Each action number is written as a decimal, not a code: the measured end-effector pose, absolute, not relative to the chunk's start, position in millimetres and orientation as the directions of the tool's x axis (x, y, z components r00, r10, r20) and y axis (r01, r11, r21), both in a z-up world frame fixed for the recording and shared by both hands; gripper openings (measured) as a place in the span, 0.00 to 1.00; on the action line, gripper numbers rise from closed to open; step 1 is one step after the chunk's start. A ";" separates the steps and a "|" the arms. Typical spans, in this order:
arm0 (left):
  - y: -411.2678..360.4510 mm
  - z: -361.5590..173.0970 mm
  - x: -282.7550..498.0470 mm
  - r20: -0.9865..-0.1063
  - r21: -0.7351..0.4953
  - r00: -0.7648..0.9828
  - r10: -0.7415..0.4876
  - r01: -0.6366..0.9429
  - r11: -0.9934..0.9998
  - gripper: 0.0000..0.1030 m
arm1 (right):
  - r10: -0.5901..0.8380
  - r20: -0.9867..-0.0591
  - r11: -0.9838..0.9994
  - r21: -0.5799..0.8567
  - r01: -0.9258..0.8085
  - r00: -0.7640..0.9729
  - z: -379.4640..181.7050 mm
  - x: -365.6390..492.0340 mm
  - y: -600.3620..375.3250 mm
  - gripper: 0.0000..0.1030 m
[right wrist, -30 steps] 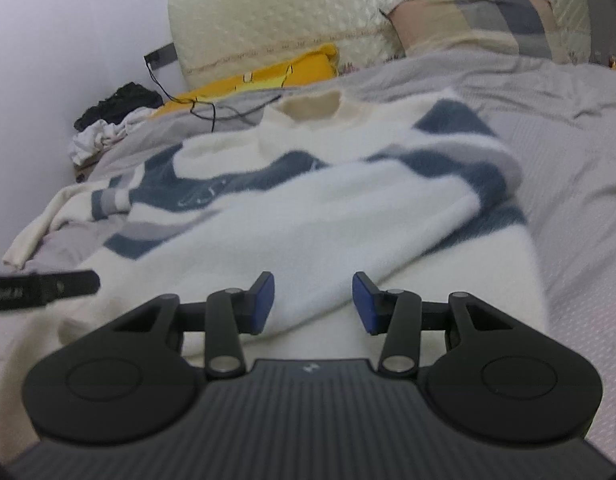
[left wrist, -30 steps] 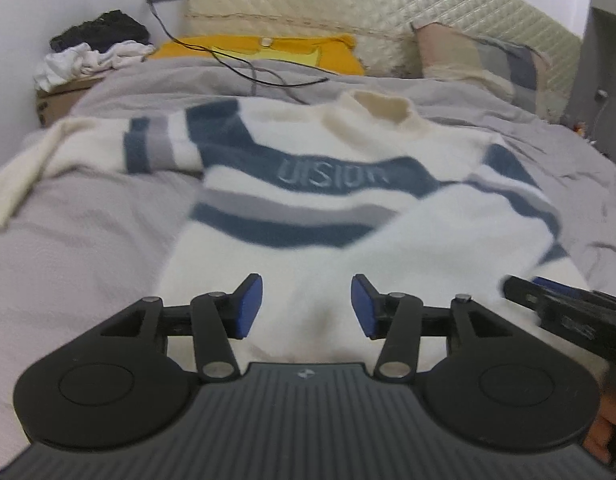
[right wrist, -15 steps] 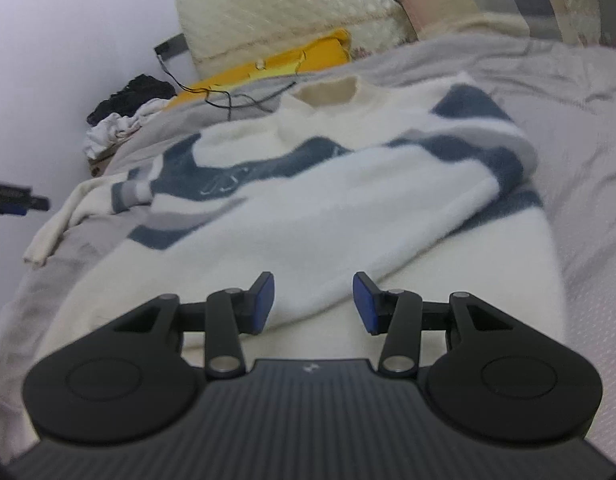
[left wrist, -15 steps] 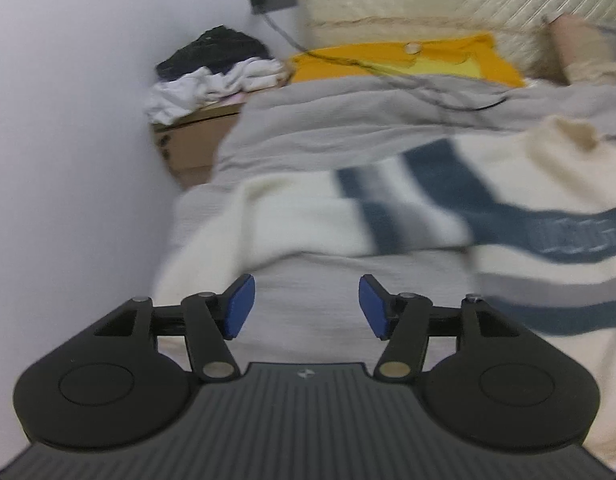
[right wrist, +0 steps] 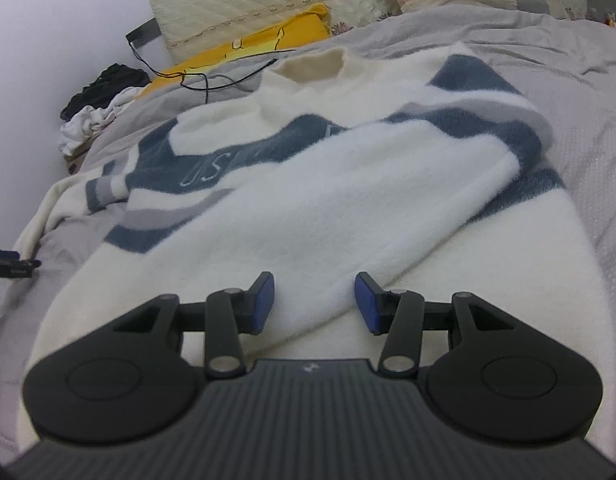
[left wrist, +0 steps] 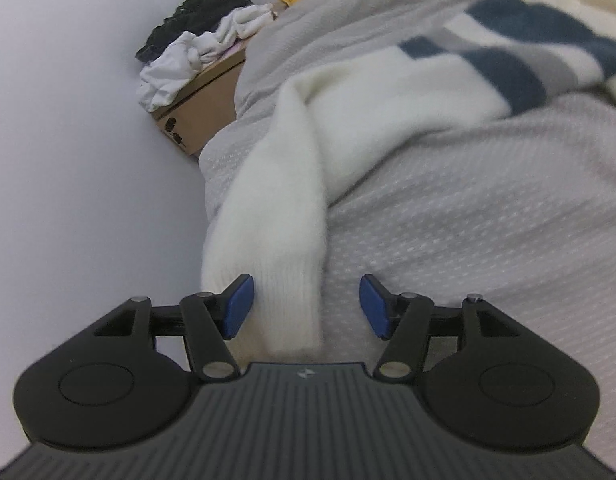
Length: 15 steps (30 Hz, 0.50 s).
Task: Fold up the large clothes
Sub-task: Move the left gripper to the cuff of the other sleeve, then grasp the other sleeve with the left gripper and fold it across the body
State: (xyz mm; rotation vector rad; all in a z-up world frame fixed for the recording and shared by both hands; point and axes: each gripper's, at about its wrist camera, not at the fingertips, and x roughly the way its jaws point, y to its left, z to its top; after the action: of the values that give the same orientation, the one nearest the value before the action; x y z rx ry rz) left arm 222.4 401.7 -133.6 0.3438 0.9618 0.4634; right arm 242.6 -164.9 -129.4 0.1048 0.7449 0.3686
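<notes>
A white fluffy sweater [right wrist: 308, 208] with blue and grey stripes lies face up on the bed. Its right sleeve [right wrist: 447, 184] is folded across the chest, and the sleeve's end lies under my right gripper [right wrist: 313, 302], which is open above it. The left sleeve [left wrist: 292, 208] stretches out to the bed's edge by the wall. Its ribbed cuff [left wrist: 292, 312] lies between the jaws of my left gripper [left wrist: 306, 306], close to the left pad [left wrist: 238, 306]; the jaws are open and do not pinch it. In the right wrist view the left gripper's [right wrist: 12, 266] tip shows at the far left.
The grey bed cover [left wrist: 467, 220] ends at a white wall [left wrist: 88, 160] on the left. A cardboard box [left wrist: 200, 120] with piled clothes [left wrist: 180, 64] stands by the bed. At the head are a yellow pillow [right wrist: 244, 52], a black cable [right wrist: 212, 80] and a padded headboard [right wrist: 248, 4].
My left gripper swung left from the sweater's hem to the outstretched sleeve's cuff and its jaws widened a little. The right gripper edged slightly forward over the folded sleeve.
</notes>
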 end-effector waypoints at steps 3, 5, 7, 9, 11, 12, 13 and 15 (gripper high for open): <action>412.6 -131.6 227.9 -0.716 0.491 0.470 0.516 -0.186 0.851 0.33 | 0.354 -0.649 0.935 0.220 -0.279 0.673 -129.0 244.2 -162.3 0.47; 420.8 -123.6 230.6 -0.729 0.496 0.450 0.515 -0.170 0.851 0.18 | 0.346 -0.653 0.937 0.213 -0.275 0.673 -129.9 245.2 -159.7 0.47; 429.7 -107.2 228.4 -0.735 0.480 0.453 0.505 -0.179 0.859 0.10 | 0.341 -0.654 0.939 0.204 -0.277 0.675 -130.2 245.9 -158.4 0.47; 432.1 -86.6 223.9 -0.726 0.470 0.464 0.507 -0.202 0.859 0.08 | 0.339 -0.654 0.940 0.199 -0.278 0.677 -130.0 245.7 -158.2 0.47; 434.2 -60.4 219.8 -0.734 0.419 0.478 0.483 -0.242 0.875 0.08 | 0.342 -0.650 0.939 0.203 -0.278 0.678 -128.5 244.8 -159.4 0.47; 433.6 -44.6 218.1 -0.740 0.383 0.488 0.463 -0.261 0.886 0.08 | 0.345 -0.648 0.938 0.207 -0.279 0.679 -127.5 244.7 -160.4 0.47; 431.0 -28.3 217.3 -0.741 0.353 0.501 0.447 -0.275 0.894 0.08 | 0.350 -0.643 0.936 0.212 -0.281 0.682 -125.5 244.1 -162.0 0.47; 416.8 5.9 216.6 -0.728 0.338 0.527 0.438 -0.281 0.898 0.07 | 0.354 -0.630 0.935 0.216 -0.282 0.691 -121.2 243.1 -164.0 0.47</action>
State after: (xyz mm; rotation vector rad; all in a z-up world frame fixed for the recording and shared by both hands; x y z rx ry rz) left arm 216.6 416.8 5.9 0.1872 0.9212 0.4327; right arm 243.1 -164.0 -121.2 0.1048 0.7259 0.3566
